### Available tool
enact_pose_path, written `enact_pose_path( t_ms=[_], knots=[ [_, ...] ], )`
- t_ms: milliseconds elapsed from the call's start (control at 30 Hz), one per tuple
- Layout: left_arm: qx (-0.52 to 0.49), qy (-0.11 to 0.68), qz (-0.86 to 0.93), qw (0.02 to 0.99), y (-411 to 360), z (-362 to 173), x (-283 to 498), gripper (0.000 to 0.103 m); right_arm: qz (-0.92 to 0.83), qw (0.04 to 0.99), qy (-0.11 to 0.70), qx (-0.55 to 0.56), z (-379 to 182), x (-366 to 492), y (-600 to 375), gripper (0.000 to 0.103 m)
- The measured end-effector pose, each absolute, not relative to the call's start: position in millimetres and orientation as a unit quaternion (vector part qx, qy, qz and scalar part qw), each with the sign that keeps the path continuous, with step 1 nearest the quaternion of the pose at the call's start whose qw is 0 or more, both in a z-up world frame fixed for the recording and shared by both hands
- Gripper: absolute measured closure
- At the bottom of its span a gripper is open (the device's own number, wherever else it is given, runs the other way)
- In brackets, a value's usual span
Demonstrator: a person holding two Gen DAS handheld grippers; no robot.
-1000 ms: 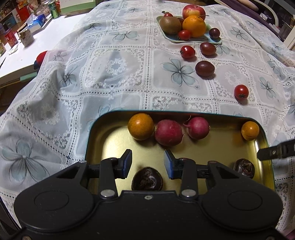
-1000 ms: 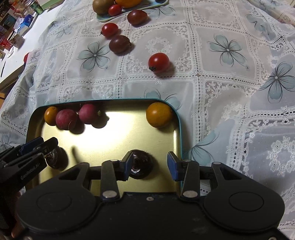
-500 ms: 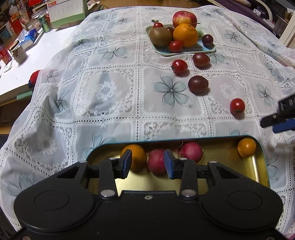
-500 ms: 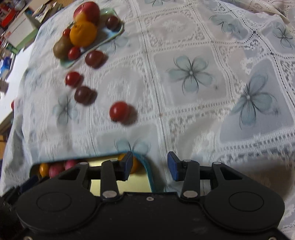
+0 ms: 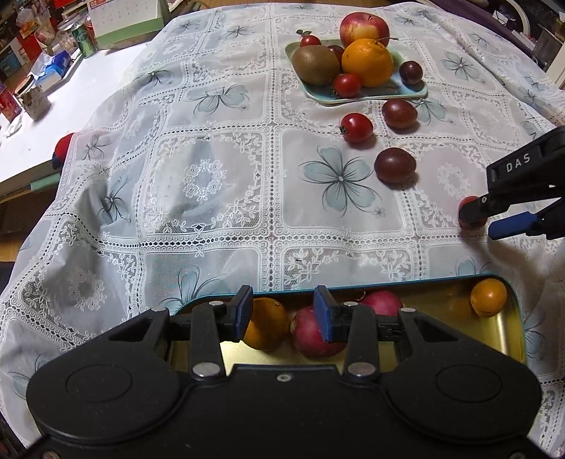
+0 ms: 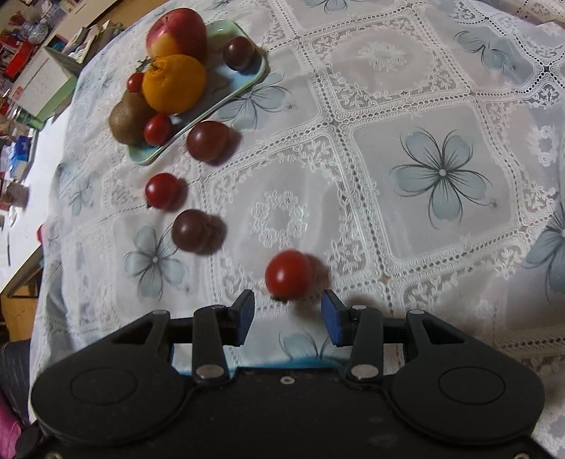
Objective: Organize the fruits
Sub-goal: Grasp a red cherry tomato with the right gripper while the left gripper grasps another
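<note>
A gold tin tray point(image 5: 513, 339) near me holds two small oranges point(image 5: 488, 296), two pink-red radishes point(image 5: 312, 335) and other fruit hidden under my gripper. My left gripper point(image 5: 284, 314) is open and empty over the tray's near-left part. My right gripper point(image 6: 287, 317) is open and empty, just short of a red cherry tomato point(image 6: 287, 273) lying on the cloth; it also shows at the right edge of the left wrist view point(image 5: 494, 219). More tomatoes lie loose beyond: a dark one point(image 6: 192, 229), a red one point(image 6: 162, 190), another dark one point(image 6: 207, 140).
A pale green plate point(image 5: 395, 93) at the back holds an apple point(image 5: 363, 25), an orange point(image 5: 367, 61), a kiwi point(image 5: 314, 65) and small tomatoes. The lace tablecloth point(image 5: 212, 169) covers the table. Boxes and clutter stand on the white surface point(image 5: 35, 134) at far left.
Both grippers pulled back and up from the tray. The right gripper swung away from the tray's right end toward the nearest red cherry tomato, which now sits just ahead of its open jaws.
</note>
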State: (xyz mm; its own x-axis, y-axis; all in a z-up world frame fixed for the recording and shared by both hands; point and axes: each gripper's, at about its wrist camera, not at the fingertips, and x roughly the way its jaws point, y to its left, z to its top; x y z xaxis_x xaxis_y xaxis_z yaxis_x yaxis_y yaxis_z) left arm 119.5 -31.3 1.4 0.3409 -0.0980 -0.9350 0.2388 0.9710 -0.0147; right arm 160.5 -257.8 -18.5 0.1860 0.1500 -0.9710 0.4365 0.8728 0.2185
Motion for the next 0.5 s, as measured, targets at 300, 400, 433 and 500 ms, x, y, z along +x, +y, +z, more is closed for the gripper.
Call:
enact_pose_path(
  t_ms=[300,400,433,500],
  knots=[
    [0.078,0.561,-0.101,0.818,-41,3,143,0.056,-0.121,0.737,0.624,0.230,-36,162,-254,0.073],
    [0.089,0.552,-0.102,0.823,-51,7,159,0.056,-0.113,0.750,0.616,0.214,-33,161,-250,0.073],
    [0.090,0.548,-0.102,0.825,-55,8,165,0.056,-0.111,0.756,0.610,0.209,-31,160,-249,0.073],
    [0.090,0.540,-0.105,0.830,-63,10,178,0.056,-0.108,0.769,0.597,0.199,-26,158,-248,0.073]
  ],
)
